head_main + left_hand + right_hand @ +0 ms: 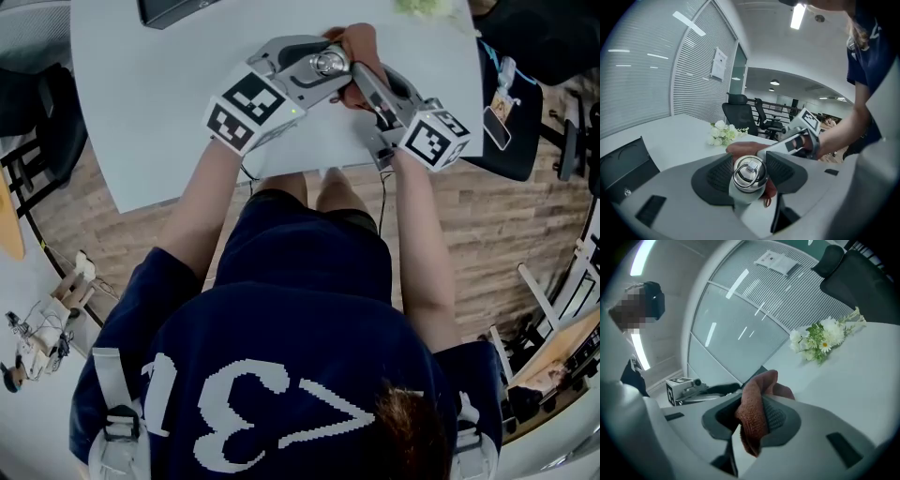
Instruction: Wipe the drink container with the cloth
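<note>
My left gripper [750,175] is clamped on the shiny steel drink container with a ring-topped lid [749,168], one pad on each side of it; the container is held over the white table [159,112], can't tell if it touches the top; my right gripper [751,418] is pinched shut on the rust-brown terry cloth [753,404], bunched between its pads; the cloth lies against the container's far side; white flower bunch [820,341] well apart on the table
</note>
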`<action>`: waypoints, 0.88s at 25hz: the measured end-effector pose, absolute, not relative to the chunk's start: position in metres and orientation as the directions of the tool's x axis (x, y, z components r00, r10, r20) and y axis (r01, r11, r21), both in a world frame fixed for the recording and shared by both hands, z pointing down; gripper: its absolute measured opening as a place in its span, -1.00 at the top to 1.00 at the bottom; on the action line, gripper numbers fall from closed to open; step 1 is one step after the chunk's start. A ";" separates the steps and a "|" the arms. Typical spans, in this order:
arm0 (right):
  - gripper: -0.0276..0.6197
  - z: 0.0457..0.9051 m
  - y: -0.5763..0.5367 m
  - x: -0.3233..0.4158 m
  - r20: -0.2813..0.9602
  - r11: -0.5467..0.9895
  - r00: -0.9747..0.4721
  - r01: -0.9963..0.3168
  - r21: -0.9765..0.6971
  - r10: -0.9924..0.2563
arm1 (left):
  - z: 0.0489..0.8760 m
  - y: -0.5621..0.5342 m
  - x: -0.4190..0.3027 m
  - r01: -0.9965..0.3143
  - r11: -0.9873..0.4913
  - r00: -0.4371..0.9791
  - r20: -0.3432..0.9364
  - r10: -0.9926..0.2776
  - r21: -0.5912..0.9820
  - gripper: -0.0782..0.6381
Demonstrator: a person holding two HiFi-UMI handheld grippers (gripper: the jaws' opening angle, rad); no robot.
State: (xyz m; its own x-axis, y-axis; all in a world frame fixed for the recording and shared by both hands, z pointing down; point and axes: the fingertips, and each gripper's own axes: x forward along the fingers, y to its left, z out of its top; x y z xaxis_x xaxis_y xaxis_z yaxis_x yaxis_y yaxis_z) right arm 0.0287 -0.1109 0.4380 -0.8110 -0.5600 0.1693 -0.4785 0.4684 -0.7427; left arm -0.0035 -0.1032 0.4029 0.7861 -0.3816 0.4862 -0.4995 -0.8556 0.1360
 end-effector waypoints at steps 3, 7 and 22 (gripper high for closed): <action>0.59 0.427 -0.107 0.025 0.132 0.470 -0.778 -0.496 -0.730 -0.615 | 0.402 -0.112 -0.004 -0.529 -0.835 0.775 0.490 -0.400 0.155 0.14; 0.59 0.454 -0.108 0.035 0.198 0.377 -0.712 -0.562 -0.736 -0.674 | 0.403 -0.117 -0.002 -0.561 -0.811 0.762 0.488 -0.426 0.167 0.14; 0.59 0.443 -0.103 0.035 0.197 0.350 -0.636 -0.626 -0.697 -0.746 | 0.404 -0.133 -0.007 -0.638 -0.732 0.729 0.494 -0.474 0.239 0.14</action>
State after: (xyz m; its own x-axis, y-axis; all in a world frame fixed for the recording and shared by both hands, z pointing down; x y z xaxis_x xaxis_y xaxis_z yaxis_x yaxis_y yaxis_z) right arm 0.0345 -0.1030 0.4431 -0.6363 -0.7459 0.1970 -0.6259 0.3498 -0.6970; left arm -0.0075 -0.1333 0.4039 0.7294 -0.4737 0.4936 -0.6376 -0.7322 0.2394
